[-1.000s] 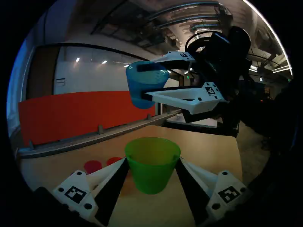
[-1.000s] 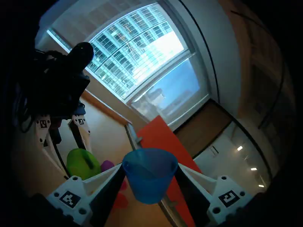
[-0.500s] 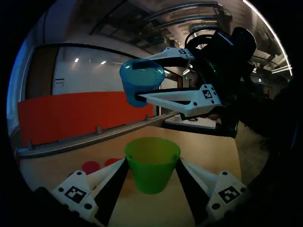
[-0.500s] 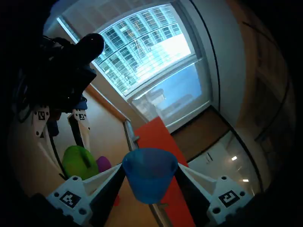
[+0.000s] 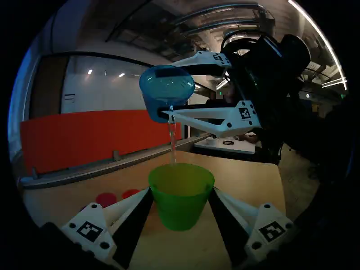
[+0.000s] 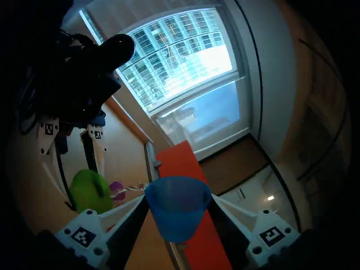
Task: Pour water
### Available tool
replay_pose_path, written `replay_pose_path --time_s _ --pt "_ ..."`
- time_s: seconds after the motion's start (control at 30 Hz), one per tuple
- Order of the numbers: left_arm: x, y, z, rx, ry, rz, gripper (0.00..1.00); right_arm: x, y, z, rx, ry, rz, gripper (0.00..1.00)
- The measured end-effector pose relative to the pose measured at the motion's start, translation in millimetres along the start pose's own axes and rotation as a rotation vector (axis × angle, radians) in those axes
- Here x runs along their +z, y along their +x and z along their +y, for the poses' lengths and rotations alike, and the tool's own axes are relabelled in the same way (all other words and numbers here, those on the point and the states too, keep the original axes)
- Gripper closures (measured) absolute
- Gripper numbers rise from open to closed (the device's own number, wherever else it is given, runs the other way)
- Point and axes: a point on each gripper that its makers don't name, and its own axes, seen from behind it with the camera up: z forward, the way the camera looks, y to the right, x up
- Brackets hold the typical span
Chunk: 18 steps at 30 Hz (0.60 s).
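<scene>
One thin stream of water (image 5: 171, 139) now falls from the lower lip of the blue cup (image 5: 166, 90) into the open mouth of the green cup (image 5: 181, 198). Half a second ago no water was leaving that rim, and a second ago the blue cup was tipped less steeply. The right gripper (image 6: 178, 200) is clenched on the blue cup, one finger on each side of its wall, and holds it tilted directly above the green cup. In the right gripper view the same stream leaves the blue cup's rim at the left and runs toward the green cup. The left gripper (image 5: 181, 191) is clamped on the green cup with both fingers against its sides, keeping it upright over the wooden table (image 5: 252, 175). Whether its base rests on the table cannot be told. The green cup has not shifted between the left gripper's fingers across the interval. Judgement: the task has passed from positioning to the pour itself. The stream lands just inside the far rim, not at the centre, so the margin against spilling looks narrow. The amount of water left in the blue cup cannot be read.
</scene>
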Motion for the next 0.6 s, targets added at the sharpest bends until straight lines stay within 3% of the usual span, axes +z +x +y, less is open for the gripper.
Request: replay_pose_path --time_s 0.6 --pt "1.5 -0.4 2.7 0.004 -0.005 -0.002 0.16 -1.8 -0.7 4.6 -0.075 -0.019 -0.004 0.10"
